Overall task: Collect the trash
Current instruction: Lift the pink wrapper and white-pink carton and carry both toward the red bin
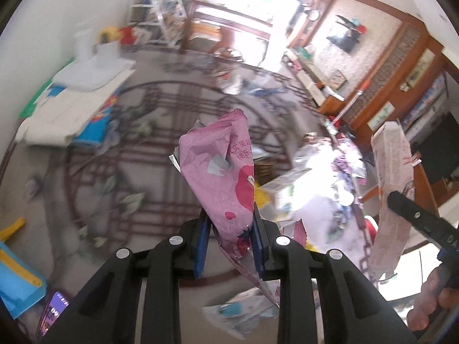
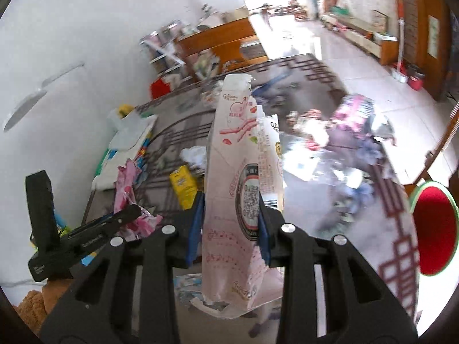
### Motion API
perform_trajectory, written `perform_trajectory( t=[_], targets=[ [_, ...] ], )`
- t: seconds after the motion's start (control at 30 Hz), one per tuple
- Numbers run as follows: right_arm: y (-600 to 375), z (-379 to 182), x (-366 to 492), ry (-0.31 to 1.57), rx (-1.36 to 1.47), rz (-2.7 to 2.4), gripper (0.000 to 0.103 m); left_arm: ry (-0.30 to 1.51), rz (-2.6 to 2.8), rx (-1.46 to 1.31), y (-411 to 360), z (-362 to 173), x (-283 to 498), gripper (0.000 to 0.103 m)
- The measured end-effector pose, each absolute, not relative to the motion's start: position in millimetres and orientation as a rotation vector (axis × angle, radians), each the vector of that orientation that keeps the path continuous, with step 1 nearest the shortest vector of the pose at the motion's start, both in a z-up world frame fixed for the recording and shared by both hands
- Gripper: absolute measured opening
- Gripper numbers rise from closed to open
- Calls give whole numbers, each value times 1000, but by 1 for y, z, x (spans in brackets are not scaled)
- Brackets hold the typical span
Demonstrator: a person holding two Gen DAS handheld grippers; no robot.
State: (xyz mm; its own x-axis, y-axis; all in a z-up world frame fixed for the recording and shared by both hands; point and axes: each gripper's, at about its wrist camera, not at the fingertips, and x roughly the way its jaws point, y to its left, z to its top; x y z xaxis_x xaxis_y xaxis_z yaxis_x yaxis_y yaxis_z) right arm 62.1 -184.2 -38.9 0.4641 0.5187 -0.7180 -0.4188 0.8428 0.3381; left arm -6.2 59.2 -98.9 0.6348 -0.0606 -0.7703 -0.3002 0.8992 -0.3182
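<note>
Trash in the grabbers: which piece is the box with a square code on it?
The pale carton in the right gripper; the left gripper pinches a crinkly pink wrapper.

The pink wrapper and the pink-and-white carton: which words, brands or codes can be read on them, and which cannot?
Pink wrapper, held in the left hand-held gripper: red Chinese characters, "快乐" readable; the rest is cut off by folds.
Pink-and-white carton, held in the right hand-held gripper: brand script at the top, too blurred to read.
Same carton: a QR code and a barcode; small print unreadable.

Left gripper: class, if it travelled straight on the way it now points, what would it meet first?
Nothing near, apart from the pink wrapper the left gripper already holds. Beyond it lies patterned carpet, probably the first contact; depth is unclear.
</note>
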Motion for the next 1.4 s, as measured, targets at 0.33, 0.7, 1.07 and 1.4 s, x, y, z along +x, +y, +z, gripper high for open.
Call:
perform_trajectory(
  t=[0.33, 0.7, 1.07, 1.4],
  targets=[
    [-237, -43, 66, 909, 175, 497, 33, 858, 20, -354, 3, -71, 27, 24],
    [-262, -38, 66, 881, 205, 480, 33, 847, -9, -324, -31, -62, 38, 24],
    [-295, -27, 77, 852, 207, 469, 33, 838, -21, -323, -63, -60, 51, 24],
    [-338, -28, 87, 846, 226, 456, 33, 838, -41, -300, -114, -55, 70, 24]
  ],
)
